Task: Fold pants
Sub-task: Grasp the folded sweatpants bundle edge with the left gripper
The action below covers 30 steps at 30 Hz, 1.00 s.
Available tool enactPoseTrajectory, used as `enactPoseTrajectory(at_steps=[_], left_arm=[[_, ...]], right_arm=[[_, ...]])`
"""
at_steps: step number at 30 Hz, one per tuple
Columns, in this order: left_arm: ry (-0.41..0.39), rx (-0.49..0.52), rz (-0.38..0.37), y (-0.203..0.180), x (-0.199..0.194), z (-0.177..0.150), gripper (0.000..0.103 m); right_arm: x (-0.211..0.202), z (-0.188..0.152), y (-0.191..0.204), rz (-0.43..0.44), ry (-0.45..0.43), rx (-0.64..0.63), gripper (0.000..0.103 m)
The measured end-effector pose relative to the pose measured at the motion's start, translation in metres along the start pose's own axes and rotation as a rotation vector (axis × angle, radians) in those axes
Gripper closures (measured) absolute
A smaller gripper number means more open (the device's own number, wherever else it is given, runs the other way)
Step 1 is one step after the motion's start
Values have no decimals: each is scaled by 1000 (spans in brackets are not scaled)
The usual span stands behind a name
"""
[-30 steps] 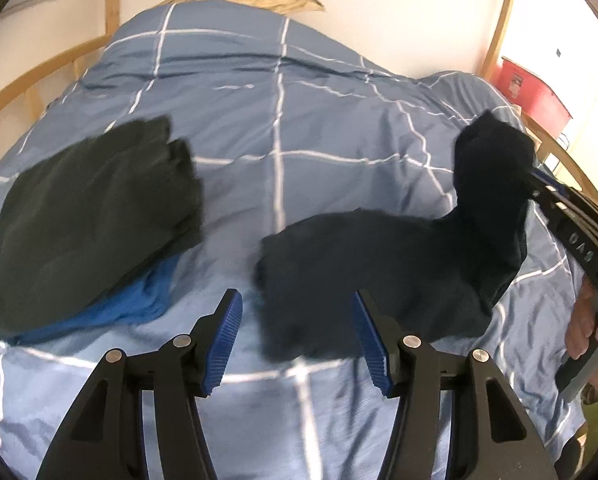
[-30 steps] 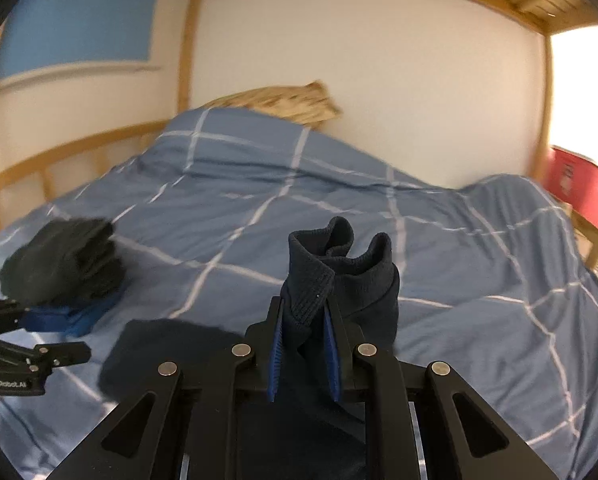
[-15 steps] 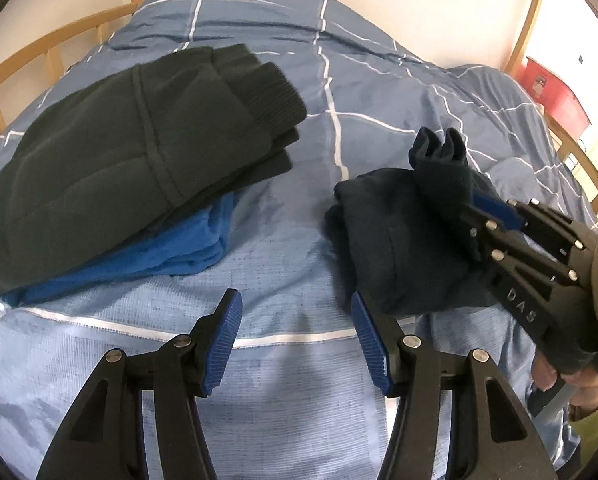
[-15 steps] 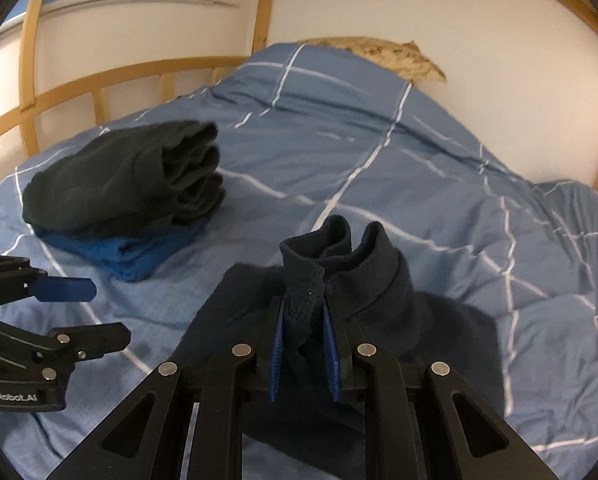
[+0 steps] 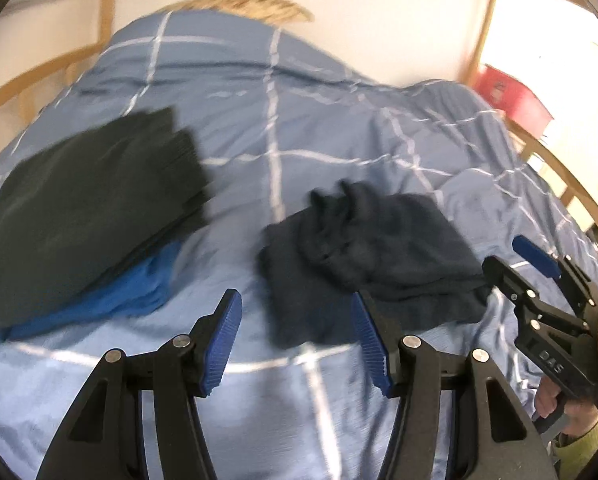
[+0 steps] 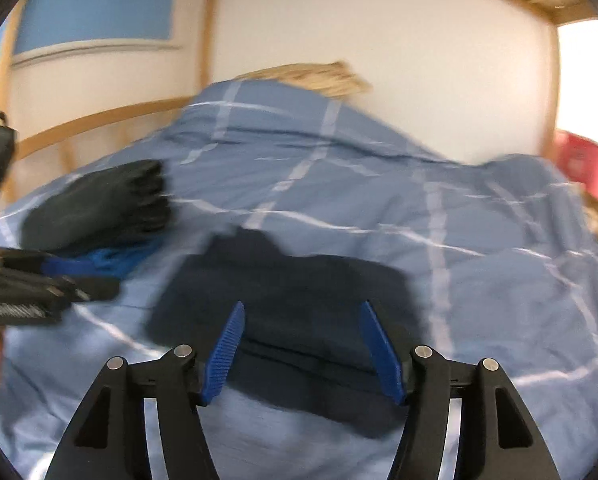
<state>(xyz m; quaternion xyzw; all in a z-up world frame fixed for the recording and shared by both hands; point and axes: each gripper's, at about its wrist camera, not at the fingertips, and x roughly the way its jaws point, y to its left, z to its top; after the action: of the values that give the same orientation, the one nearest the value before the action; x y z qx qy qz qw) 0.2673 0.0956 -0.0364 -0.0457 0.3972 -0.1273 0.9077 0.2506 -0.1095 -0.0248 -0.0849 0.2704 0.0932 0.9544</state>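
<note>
The dark navy pants (image 5: 371, 256) lie folded in a loose bundle on the blue checked duvet (image 5: 299, 128), cuffs on top toward the left. They also show in the right wrist view (image 6: 283, 300). My left gripper (image 5: 297, 340) is open and empty, just in front of the bundle's near left corner. My right gripper (image 6: 305, 354) is open and empty, hovering over the near edge of the pants. It also shows in the left wrist view (image 5: 527, 264), at the right of the bundle.
A folded stack of dark green pants (image 5: 83, 208) over blue pants (image 5: 119, 300) lies left of the bundle. A wooden bed rail (image 5: 31, 84) runs along the left and another on the right. A red box (image 5: 511, 96) sits far right. A pillow (image 5: 251, 0) lies at the headboard.
My right gripper has opened and let go of the pants cuffs, which now rest on the bundle. Both grippers have pulled back a little; both views are motion-blurred.
</note>
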Motion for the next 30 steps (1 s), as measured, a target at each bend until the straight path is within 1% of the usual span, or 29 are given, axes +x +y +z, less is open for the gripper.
enactPoseTrajectory(at_steps=[1,3,5,8,11,17,22,24,26,30], left_arm=[[-4,18,-12,-6,2,2,49],[-15,57,-33,-19,9,6,57],[-7,75,-53,-26,17,10,67],[19,51,-99,-29,33,15,77],[30,10,-111,-29,43,17,82],[50,-76,-89,-20,55,14,83],[60,-98,-69,-16,60,9,81],[61,-115,-68,-13,61,11,77],[54,-130,-81,-13,63,14,68],[53,-124,-69,-20,70,24,61]], right_arm=[[-2,-4,-11,-36,7,20,41],[-4,-14,-38,-76,24,96,41],[-2,-21,-59,-89,40,179,41],[4,-34,-83,-93,71,292,41],[9,-46,-93,-102,92,340,41],[16,-58,-90,-77,111,337,41],[20,-64,-84,-53,121,325,41],[22,-66,-82,-50,128,317,41],[23,-67,-80,-48,132,309,41],[27,-69,-79,-34,144,310,41]])
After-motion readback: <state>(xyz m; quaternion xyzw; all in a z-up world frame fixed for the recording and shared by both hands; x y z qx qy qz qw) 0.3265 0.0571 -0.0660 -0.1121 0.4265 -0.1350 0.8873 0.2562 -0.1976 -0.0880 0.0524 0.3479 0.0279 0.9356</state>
